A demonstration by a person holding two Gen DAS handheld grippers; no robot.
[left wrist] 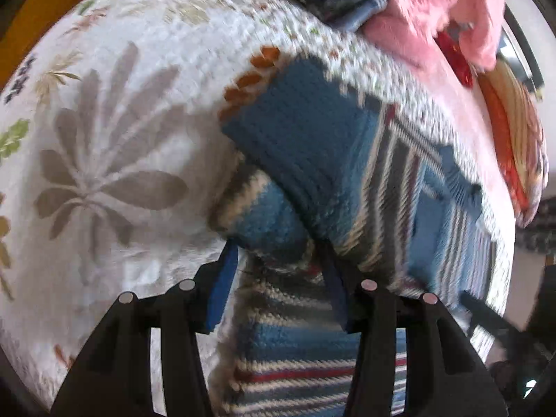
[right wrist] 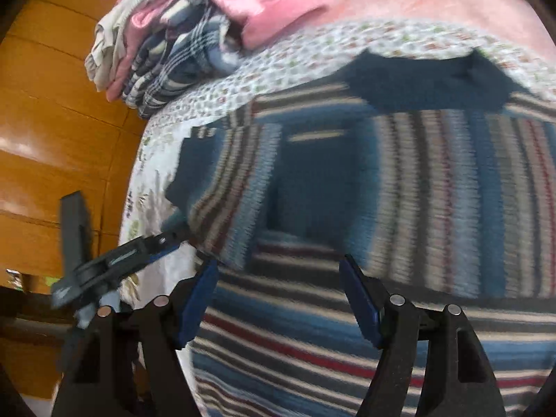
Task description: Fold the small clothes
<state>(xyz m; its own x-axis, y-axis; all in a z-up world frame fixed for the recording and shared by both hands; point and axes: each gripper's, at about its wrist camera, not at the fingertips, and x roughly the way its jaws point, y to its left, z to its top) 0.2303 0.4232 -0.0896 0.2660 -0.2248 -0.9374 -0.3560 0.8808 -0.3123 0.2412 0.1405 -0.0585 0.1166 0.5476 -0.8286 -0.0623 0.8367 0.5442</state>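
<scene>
While both tools hang over the bed:
Left gripper (left wrist: pixel 278 253): jaws parted, straddling a sleeve fold.
Right gripper (right wrist: pixel 278 274): jaws spread wide, holding nothing.
Blue striped knitted sweater (right wrist: pixel 399 180): spread flat on the white floral quilted bedspread (left wrist: pixel 121 121).
Beyond: pink fleece garment (left wrist: pixel 434 3).

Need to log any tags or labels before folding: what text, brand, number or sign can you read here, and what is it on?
Nothing legible in either view.
Dark blue marks at the edge of the white floral quilted bedspread: possibly print, too blurred to read.
Blue striped knitted sweater: no label or tag visible.
</scene>
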